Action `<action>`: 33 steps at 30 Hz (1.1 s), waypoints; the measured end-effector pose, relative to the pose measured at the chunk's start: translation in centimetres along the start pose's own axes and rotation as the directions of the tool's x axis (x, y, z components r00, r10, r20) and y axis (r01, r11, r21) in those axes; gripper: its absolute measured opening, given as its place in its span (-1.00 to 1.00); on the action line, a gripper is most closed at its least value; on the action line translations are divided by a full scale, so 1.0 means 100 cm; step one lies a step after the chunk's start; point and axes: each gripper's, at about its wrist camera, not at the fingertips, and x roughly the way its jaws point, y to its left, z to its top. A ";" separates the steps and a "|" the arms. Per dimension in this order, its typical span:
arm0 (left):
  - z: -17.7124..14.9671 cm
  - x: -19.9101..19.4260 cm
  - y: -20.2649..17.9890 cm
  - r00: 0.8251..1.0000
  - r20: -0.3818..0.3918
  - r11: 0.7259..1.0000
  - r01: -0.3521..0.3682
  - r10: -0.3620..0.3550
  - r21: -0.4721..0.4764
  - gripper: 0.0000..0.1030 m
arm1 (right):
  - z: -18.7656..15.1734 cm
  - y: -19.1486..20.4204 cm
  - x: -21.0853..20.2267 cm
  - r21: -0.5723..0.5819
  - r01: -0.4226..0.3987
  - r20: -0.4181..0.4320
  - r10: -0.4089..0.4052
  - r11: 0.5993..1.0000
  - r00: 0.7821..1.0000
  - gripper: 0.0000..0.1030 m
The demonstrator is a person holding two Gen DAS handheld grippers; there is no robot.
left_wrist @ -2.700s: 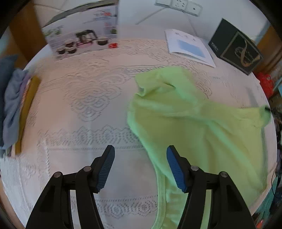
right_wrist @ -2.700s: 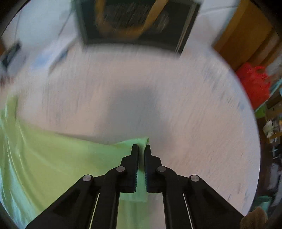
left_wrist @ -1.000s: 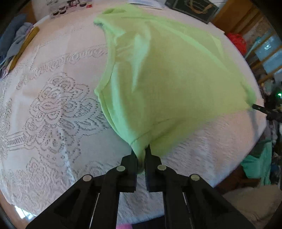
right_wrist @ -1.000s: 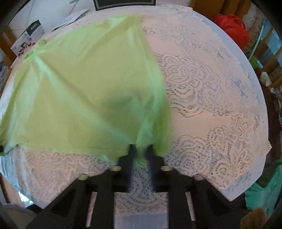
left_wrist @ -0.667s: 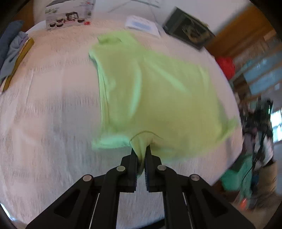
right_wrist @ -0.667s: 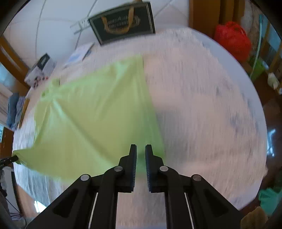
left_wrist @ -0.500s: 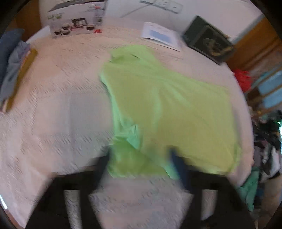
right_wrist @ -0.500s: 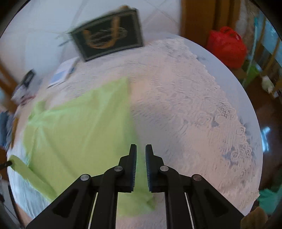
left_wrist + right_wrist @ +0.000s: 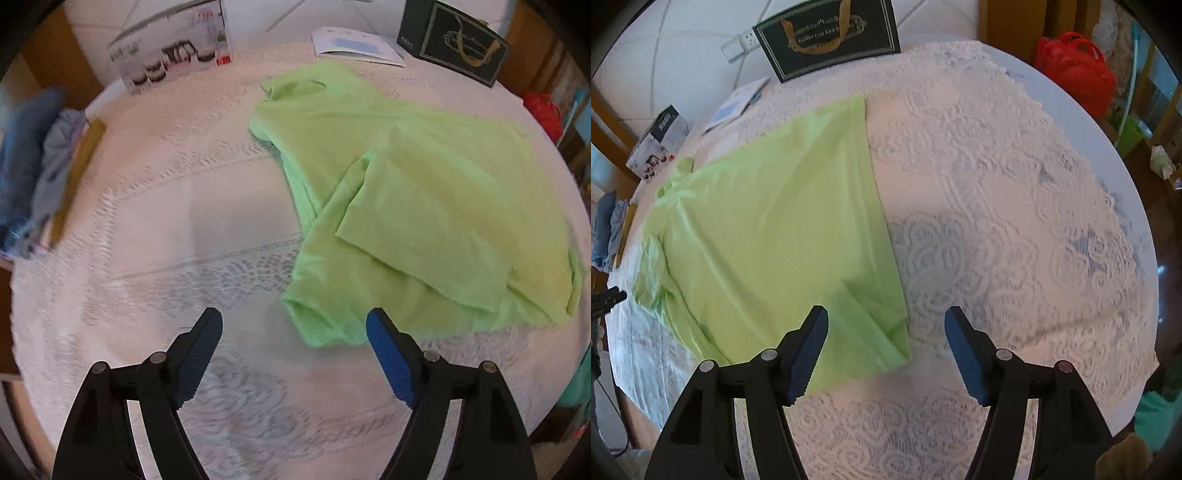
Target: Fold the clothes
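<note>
Green shirt (image 9: 424, 192) flat on table (image 9: 184, 221), sleeve folded over. Left tool (image 9: 295, 343) released. Right tool (image 9: 886, 339) just opened, gripping nothing.

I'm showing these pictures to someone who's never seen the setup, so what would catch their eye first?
The lime-green shirt stands out, spread across the white lace tablecloth with one flap folded over itself. Next come the blue-padded fingers of the left hand-held gripper and right hand-held gripper, both open just off the shirt's near edge. At the far side a dark gift bag stands upright, with a red bag beyond the table.
</note>
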 end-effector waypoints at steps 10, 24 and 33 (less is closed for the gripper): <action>0.003 0.018 -0.023 0.999 -0.005 0.999 0.037 -0.037 0.027 -0.14 | -0.004 0.027 0.007 -0.007 -0.012 -0.021 0.012 1.000 1.000 0.71; -0.066 -0.044 -0.011 0.998 -0.027 0.999 0.053 -0.053 -0.012 -0.86 | -0.001 0.002 -0.018 0.114 0.140 0.022 -0.143 0.984 0.989 -0.94; -0.065 -0.066 -0.011 0.999 0.022 0.997 0.023 -0.024 0.071 0.13 | 0.003 0.002 -0.006 0.104 0.014 -0.006 -0.013 0.994 1.000 -0.06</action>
